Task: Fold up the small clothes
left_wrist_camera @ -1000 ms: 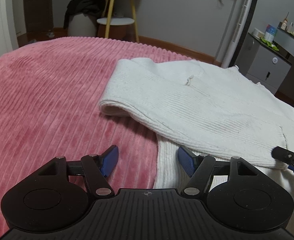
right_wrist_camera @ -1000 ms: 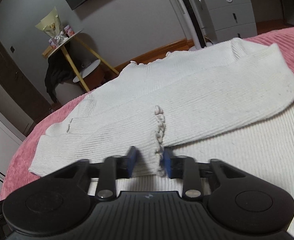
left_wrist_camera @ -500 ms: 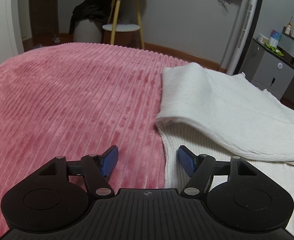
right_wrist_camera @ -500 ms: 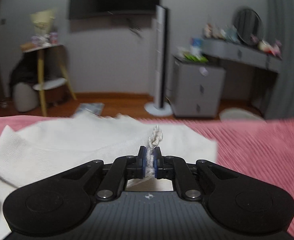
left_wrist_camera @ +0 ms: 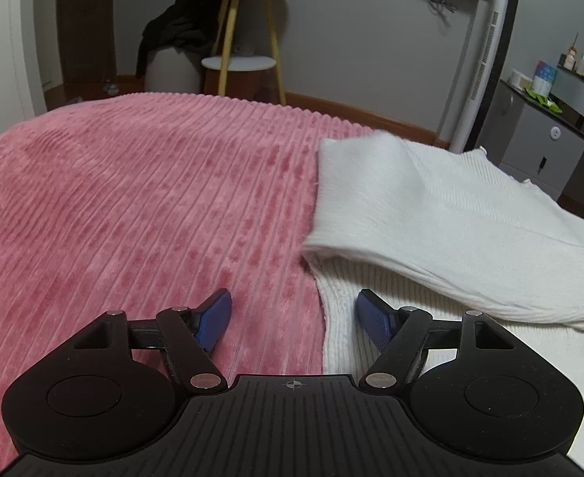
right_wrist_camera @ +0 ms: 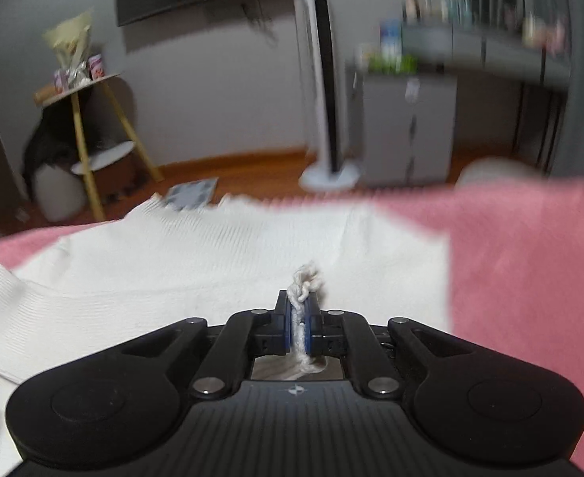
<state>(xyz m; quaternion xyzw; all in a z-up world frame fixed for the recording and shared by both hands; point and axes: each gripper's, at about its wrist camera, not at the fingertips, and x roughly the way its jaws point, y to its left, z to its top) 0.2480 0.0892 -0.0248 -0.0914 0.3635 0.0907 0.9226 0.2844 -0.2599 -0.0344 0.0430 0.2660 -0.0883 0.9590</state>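
A white ribbed knit sweater (left_wrist_camera: 451, 218) lies on the right part of a pink ribbed blanket (left_wrist_camera: 132, 198). One sleeve is folded over its body. My left gripper (left_wrist_camera: 293, 306) hovers low over the sweater's left edge, its jaws opening. The edge lies below the gap between the blue pads (left_wrist_camera: 214, 320), and they press on nothing. In the right wrist view my right gripper (right_wrist_camera: 300, 310) is shut on the sleeve's frilled cuff (right_wrist_camera: 305, 278), which sticks up between the pads. It holds the cuff above the sweater (right_wrist_camera: 212, 262).
Beyond the bed stand a yellow-legged side table (left_wrist_camera: 244, 24) with a dark garment beside it, a tall white tower fan (left_wrist_camera: 482, 67) and a grey cabinet (left_wrist_camera: 542, 151). Pink blanket (right_wrist_camera: 530, 258) spreads to the right of the sweater. The right wrist view is motion-blurred.
My right gripper closed on the frilled cuff, lifted and swung it over the sweater's body. The sleeve that reached left over the blanket now lies folded across. My left gripper stayed put.
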